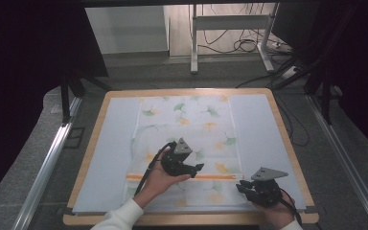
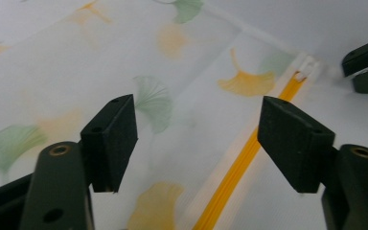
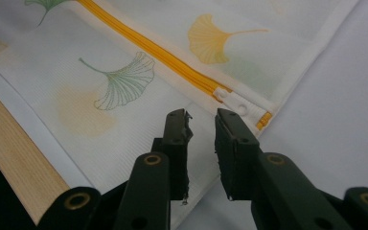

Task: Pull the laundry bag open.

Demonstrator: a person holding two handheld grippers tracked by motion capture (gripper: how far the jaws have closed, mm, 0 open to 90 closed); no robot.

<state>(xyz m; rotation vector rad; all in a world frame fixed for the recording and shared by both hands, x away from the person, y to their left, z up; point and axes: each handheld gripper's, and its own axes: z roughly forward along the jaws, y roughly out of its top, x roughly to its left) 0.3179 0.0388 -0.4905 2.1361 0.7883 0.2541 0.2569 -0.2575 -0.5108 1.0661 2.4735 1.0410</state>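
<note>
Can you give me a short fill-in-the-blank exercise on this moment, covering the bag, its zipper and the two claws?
1. The zipper that runs across the leaf-printed mesh bag is ____ in colour.
2. The left claw hangs over the bag with its jaws spread ____.
3. The white zipper pull lies just ahead of the ____ claw.
4. The bag lies flat on a pale sheet that covers a ____ table.

Missing words: orange; wide open; right; wooden
</note>
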